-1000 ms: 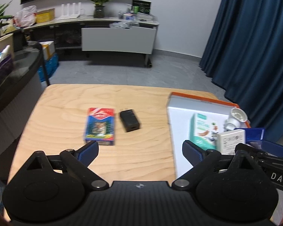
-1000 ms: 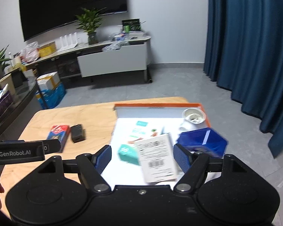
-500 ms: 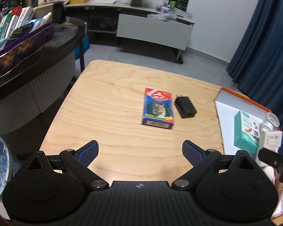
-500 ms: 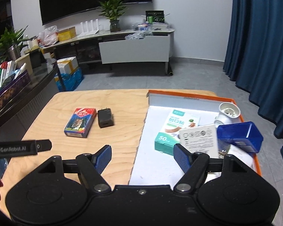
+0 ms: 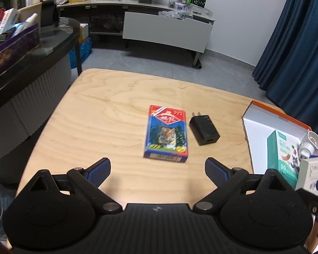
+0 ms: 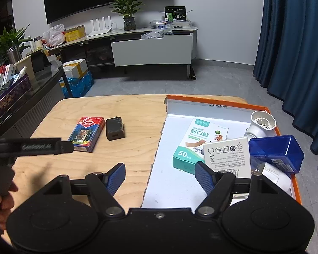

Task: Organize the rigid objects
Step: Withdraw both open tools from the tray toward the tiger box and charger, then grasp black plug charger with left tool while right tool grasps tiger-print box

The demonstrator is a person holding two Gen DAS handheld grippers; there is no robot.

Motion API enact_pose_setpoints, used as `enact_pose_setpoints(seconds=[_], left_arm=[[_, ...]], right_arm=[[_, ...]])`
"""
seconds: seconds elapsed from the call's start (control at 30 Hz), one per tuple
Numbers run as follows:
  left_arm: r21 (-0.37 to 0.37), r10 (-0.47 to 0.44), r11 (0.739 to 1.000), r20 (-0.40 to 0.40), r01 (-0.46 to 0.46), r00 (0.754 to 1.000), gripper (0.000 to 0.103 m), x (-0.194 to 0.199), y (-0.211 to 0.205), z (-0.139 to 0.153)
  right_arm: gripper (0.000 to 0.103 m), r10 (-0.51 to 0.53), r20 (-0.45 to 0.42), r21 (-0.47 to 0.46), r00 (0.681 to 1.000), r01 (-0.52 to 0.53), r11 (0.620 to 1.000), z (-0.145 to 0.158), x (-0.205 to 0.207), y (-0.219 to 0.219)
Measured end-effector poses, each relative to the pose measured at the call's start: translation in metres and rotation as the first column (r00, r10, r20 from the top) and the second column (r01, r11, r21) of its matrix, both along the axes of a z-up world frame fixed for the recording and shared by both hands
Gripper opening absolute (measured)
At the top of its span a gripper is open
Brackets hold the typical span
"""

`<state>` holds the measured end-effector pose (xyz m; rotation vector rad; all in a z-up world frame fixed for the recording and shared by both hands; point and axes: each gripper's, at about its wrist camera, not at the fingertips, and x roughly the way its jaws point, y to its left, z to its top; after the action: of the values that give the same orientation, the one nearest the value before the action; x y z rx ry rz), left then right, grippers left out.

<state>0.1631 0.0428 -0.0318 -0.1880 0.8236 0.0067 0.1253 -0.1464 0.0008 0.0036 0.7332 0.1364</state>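
On the wooden table (image 5: 108, 114), left of the tray: a blue-and-red card box (image 5: 167, 134) lying flat, and a black plug adapter (image 5: 204, 129) just beside it on its right, not touching. Left gripper (image 5: 158, 169) hovers above the near table edge, jaws spread wide, nothing between them; card box sits just ahead of the gap, path to it clear. Right gripper (image 6: 160, 177) also spread wide and holding nothing, hanging over the tray's left edge. Orange-rimmed white tray (image 6: 214, 103) holds a teal plaster box (image 6: 198, 139), a white labelled box (image 6: 226, 156) leaning on it, a white cup-shaped part (image 6: 261, 124) at the far right and a blue plastic box (image 6: 277, 152) near the right rim. Tray's right side is crowded. Left gripper's body juts in at the right view's left edge, short of the card box.
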Motion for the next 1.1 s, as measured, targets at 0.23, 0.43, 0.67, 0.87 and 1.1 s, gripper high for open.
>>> enact_pose_setpoints(seconds=[0.23, 0.43, 0.67, 0.87, 1.1], left_arm=[[-0.07, -0.048, 0.996, 0.035, 0.051, 0.998, 0.098, 0.022, -0.024, -0.001], [-0.078, -0.07, 0.994, 0.039, 0.073, 0.997, 0.095, 0.047, -0.053, -0.016], [0.038, -0.055, 0.998, 0.086, 0.052, 0.995, 0.095, 0.066, -0.078, -0.021], [0.086, -0.074, 0.994, 0.123, 0.064, 0.99, 0.089, 0.054, -0.091, -0.033], [0.148, -0.048, 0.989, 0.135, 0.028, 0.99, 0.054, 0.064, -0.077, -0.035]], right_arm=[[0.086, -0.017, 0.003, 0.015, 1.0, 0.017, 1.0, -0.003, 0.009, -0.007], [0.086, -0.036, 0.013, 0.017, 0.999, 0.036, 0.999, -0.004, 0.011, -0.019], [0.086, -0.075, 0.014, 0.054, 0.997, 0.074, 0.996, -0.007, 0.014, -0.04], [0.086, -0.079, 0.019, 0.092, 0.997, 0.077, 0.993, -0.01, 0.014, -0.051], [0.085, -0.088, 0.035, 0.111, 0.995, 0.084, 0.99, -0.006, 0.011, -0.058]])
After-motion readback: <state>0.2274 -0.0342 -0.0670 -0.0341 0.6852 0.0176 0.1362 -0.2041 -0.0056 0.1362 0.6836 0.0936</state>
